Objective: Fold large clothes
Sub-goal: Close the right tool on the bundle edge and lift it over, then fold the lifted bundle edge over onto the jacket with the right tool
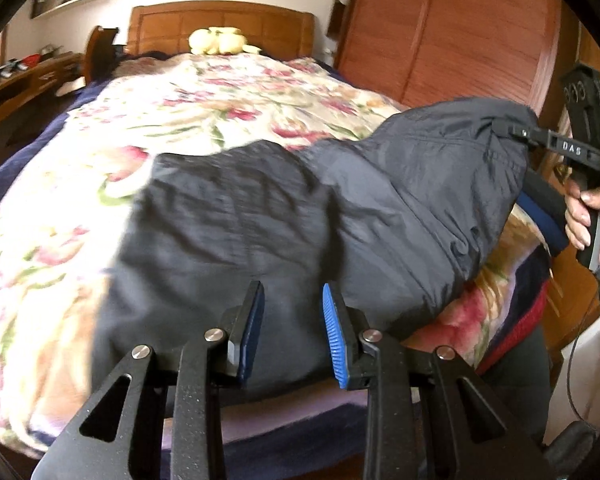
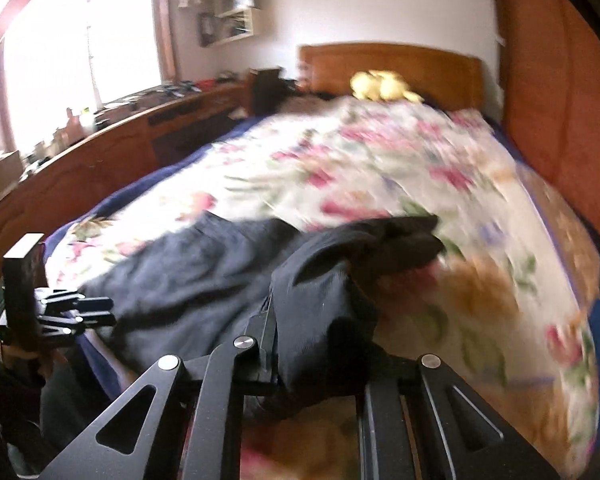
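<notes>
A big dark jacket (image 1: 260, 216) lies on the flowery bed (image 1: 180, 108). The right gripper (image 1: 516, 130) pinches one jacket corner and lifts it; white letters "DAS" show on its side. The left gripper (image 1: 293, 328) has its fingers spread apart, holding nothing, just above the jacket's near edge.

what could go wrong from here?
Only the right gripper clamps the dark jacket, at one bunched end; it may slip out or drag the rest crooked. The left gripper has open jaws over the near hem, holding nothing. The floral bedspread might ruck up under the pull.
</notes>
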Motion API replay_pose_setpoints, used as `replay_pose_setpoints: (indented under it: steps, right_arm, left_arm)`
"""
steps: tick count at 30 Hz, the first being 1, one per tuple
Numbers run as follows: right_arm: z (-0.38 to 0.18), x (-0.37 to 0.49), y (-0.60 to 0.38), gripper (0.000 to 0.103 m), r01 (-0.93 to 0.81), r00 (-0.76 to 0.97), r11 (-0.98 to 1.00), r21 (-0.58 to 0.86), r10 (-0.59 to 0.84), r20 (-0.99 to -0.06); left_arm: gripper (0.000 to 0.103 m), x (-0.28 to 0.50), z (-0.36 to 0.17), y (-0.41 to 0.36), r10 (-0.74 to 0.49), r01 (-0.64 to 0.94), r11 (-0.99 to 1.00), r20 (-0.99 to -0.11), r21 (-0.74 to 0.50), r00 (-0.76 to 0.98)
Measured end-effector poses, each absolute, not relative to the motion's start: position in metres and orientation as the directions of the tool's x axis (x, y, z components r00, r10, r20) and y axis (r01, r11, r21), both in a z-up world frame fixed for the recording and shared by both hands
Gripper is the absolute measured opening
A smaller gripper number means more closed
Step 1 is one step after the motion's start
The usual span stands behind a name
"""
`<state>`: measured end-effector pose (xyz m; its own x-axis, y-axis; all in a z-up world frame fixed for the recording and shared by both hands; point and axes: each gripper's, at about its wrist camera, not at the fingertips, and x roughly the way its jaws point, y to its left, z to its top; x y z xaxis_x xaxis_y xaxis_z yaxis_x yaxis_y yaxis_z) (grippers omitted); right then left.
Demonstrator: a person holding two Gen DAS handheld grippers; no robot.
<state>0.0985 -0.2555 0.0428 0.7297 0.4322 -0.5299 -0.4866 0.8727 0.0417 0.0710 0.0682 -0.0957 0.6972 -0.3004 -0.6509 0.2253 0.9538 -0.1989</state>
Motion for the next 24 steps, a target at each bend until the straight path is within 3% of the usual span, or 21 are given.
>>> replay_pose_setpoints:
  steps: [15,24]
  right_arm:
    - [0.054,0.136,-0.104,0.013,-0.734,0.599,0.678,-0.048,0.613,-0.514]
    - [0.009,0.176,-0.033,0.013,-0.837,0.428,0.547,0.003,0.659,-0.619]
  left_arm:
    - [0.032,0.034,-0.103,0.162,-0.151,0.024,0.979,-0.641,-0.202,0.753]
    - [0.032,0.017,-0.104,0.194,-0.083,-0.058,0.979,-0.643,-0.195,0.761]
